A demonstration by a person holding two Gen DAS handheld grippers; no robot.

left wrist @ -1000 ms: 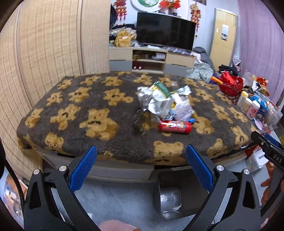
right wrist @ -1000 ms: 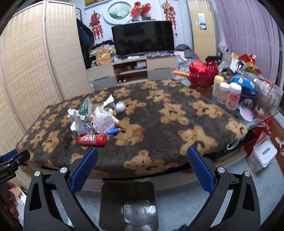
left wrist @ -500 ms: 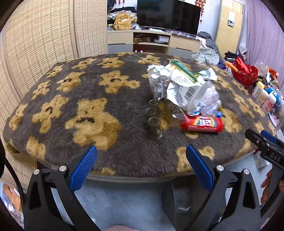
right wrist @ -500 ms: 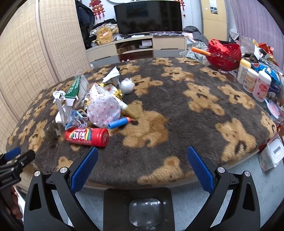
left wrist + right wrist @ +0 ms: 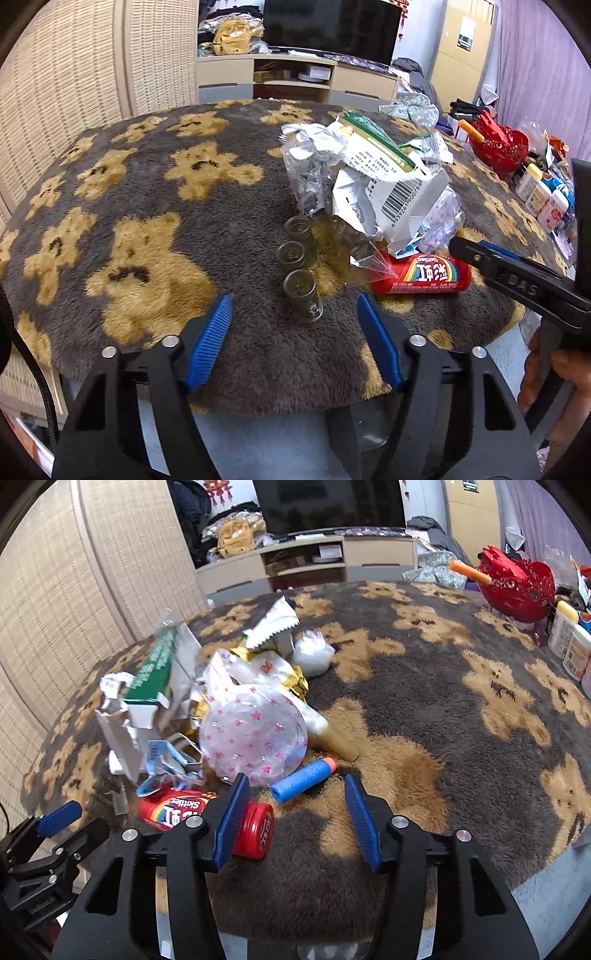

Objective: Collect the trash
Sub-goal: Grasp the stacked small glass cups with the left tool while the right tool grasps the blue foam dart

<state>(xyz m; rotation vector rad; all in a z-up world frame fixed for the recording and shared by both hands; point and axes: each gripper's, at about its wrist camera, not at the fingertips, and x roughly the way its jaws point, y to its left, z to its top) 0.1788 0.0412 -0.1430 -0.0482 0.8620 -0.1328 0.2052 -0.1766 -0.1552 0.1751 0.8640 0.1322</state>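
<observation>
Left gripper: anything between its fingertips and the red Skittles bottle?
Left wrist view: only bare bear-print blanket between the left gripper and Skittles bottle; small glass vials stand just left.

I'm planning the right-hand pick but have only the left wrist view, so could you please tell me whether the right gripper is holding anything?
Observer: No. The right gripper is open with nothing between its pads, though its jaws have just been closing.
Operator: What lies nearest to it?
Observer: A blue foam dart with an orange tip, just beyond the fingertips.
Operator: Which end of the Skittles bottle has the cap?
Observer: The Skittles bottle lies on its side, and its red cap is at the end nearest the dart, partly hidden behind one blue pad.
</observation>
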